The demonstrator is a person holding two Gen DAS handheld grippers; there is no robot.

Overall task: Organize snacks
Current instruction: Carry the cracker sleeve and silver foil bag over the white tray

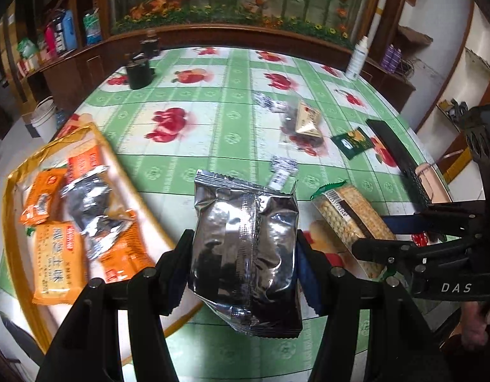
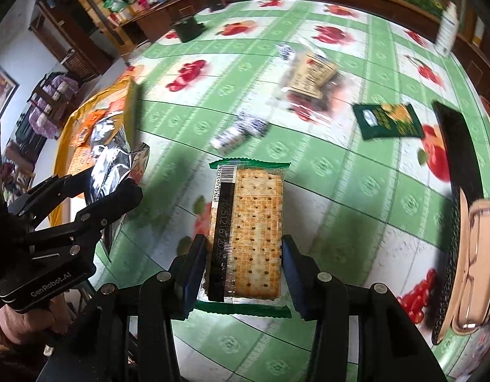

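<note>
My left gripper (image 1: 245,251) is shut on a silver foil snack pack (image 1: 246,248) and holds it above the table, just right of the gold tray (image 1: 9,197). The tray holds orange snack packs (image 1: 58,262) and another silver pack (image 1: 88,203). My right gripper (image 2: 245,254) is shut on a clear cracker pack with green ends (image 2: 248,232); it also shows in the left wrist view (image 1: 350,219). The left gripper and its silver pack (image 2: 114,165) appear at the left of the right wrist view.
Loose on the green fruit-print tablecloth (image 1: 213,146): a beige packet (image 2: 311,73), a dark green packet (image 2: 388,121), small blue-white wrapped sweets (image 2: 241,130). A black-edged tray (image 2: 464,210) is at the right, a black mug (image 1: 138,71) and white bottle (image 1: 356,59) far back.
</note>
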